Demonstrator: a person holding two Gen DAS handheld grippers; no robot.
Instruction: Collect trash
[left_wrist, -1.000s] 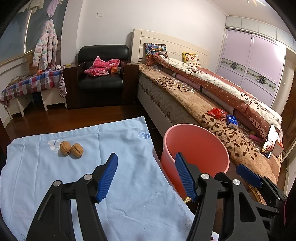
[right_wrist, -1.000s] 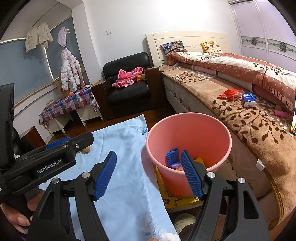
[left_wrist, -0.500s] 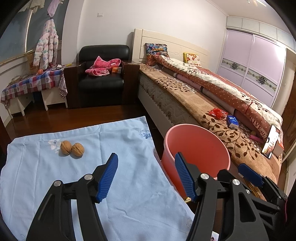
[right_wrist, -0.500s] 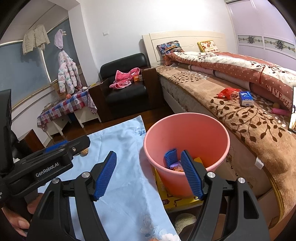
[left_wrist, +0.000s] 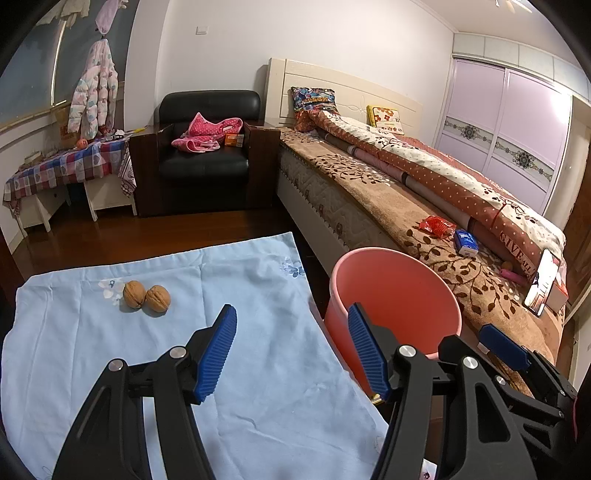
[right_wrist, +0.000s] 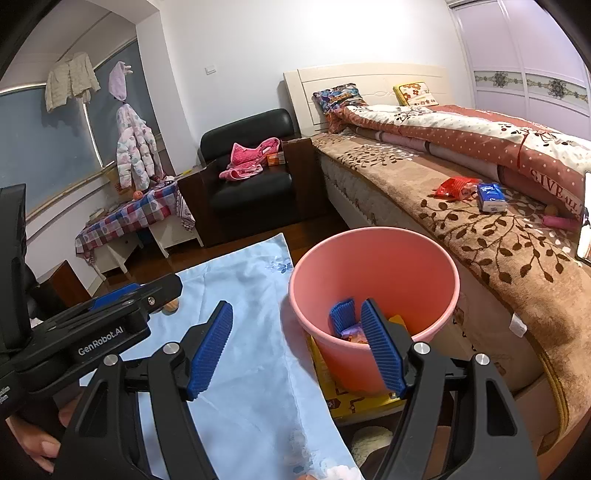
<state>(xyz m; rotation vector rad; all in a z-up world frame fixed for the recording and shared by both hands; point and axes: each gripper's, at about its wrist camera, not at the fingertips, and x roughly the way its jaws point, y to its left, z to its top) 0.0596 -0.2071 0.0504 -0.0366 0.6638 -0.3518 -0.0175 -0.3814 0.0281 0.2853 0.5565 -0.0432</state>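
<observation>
Two walnuts (left_wrist: 146, 296) lie side by side on a light blue cloth (left_wrist: 240, 369), ahead and left of my left gripper (left_wrist: 290, 314), which is open and holds nothing. A pink bucket (left_wrist: 391, 306) stands by the cloth's right edge, beside the bed. My right gripper (right_wrist: 295, 310) is open and empty, its right finger over the bucket (right_wrist: 369, 266). Inside the bucket lie a blue item (right_wrist: 341, 315) and some wrappers (right_wrist: 352, 334). A red wrapper (right_wrist: 456, 186) and a blue packet (right_wrist: 490, 197) lie on the bed. The left gripper's fingers (right_wrist: 162, 291) hide most of the walnuts in the right wrist view.
The bed (left_wrist: 369, 206) runs along the right, with a phone (left_wrist: 541, 282) propped near its foot. A black armchair (left_wrist: 207, 155) with pink clothing and a checked-cloth table (left_wrist: 70, 166) stand at the back. A yellow box (right_wrist: 354, 400) lies under the bucket. A hand (right_wrist: 37, 443) grips the left handle.
</observation>
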